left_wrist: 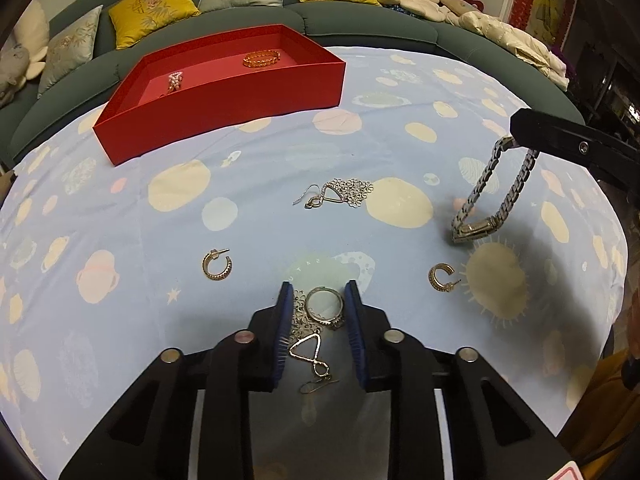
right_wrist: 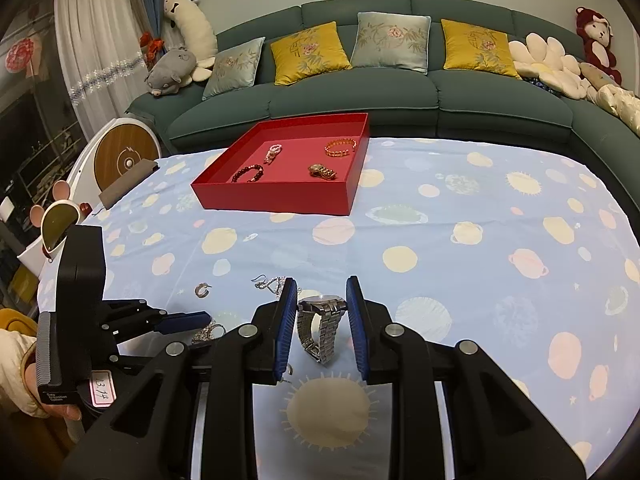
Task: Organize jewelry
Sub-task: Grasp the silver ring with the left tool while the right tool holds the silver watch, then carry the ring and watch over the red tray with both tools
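My left gripper (left_wrist: 318, 294) is open, low over the table, its blue pads either side of a ring (left_wrist: 324, 305) and a silver drop earring (left_wrist: 308, 350). My right gripper (right_wrist: 322, 290) is open around a silver watch (right_wrist: 320, 326) standing on its side on the cloth; the watch also shows in the left wrist view (left_wrist: 490, 200) beside a right finger (left_wrist: 560, 140). A red tray (right_wrist: 280, 196) at the back holds several bracelets and a gold watch (right_wrist: 322, 171). Loose on the cloth lie two gold hoop earrings (left_wrist: 217, 265) (left_wrist: 442, 277) and another silver drop earring (left_wrist: 336, 194).
The table has a light blue planet-print cloth (right_wrist: 480, 280). A green sofa (right_wrist: 400, 100) with cushions and plush toys runs behind it. Sunglasses (right_wrist: 56, 224) and a round white device (right_wrist: 120, 156) sit off the table's left edge.
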Motion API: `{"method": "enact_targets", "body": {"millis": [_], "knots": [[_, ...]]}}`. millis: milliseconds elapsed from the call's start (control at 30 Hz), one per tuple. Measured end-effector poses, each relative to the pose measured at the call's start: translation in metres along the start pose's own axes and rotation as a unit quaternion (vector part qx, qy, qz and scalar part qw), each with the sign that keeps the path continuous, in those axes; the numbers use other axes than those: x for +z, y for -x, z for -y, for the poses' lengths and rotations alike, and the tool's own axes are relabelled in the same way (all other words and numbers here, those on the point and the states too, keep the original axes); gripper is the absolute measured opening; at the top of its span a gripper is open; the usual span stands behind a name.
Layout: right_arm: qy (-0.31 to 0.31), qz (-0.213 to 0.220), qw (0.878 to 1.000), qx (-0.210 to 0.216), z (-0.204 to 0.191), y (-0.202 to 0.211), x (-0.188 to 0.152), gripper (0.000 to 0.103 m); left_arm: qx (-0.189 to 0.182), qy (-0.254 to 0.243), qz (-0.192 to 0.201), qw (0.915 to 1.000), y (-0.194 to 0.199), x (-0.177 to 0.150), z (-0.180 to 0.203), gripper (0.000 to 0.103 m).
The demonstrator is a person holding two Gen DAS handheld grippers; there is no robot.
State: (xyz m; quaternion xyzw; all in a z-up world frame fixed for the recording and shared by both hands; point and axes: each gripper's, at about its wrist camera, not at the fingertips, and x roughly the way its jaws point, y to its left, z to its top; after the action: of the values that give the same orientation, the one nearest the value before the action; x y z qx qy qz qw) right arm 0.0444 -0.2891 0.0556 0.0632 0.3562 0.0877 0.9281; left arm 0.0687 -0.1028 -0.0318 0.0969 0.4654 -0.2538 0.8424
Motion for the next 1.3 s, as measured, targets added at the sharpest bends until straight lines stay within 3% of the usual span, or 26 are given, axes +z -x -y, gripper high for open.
{"method": "enact_targets", "body": {"millis": [233,700,1033,1300], "knots": [[0.000,-0.002,1.000,0.001,0.000,-0.001,-0.001,0.025,-0.006,-0.004,0.002,1.0000,0.003,0.002,0.003,0.015],[0.006,0.017,1.000,0.009,-0.012,0.004,0.013,0.025,-0.013,0.023,0.044,0.9987,0.040,0.023,-0.016,0.015],[0.027,0.073,0.997,0.013,-0.046,0.012,0.073,0.025,0.010,0.063,0.107,0.9922,0.087,0.084,-0.056,0.015],[0.025,0.103,0.994,0.011,-0.052,-0.013,0.147,0.025,0.048,0.077,0.134,0.9868,0.086,0.148,-0.103,0.015]]}}
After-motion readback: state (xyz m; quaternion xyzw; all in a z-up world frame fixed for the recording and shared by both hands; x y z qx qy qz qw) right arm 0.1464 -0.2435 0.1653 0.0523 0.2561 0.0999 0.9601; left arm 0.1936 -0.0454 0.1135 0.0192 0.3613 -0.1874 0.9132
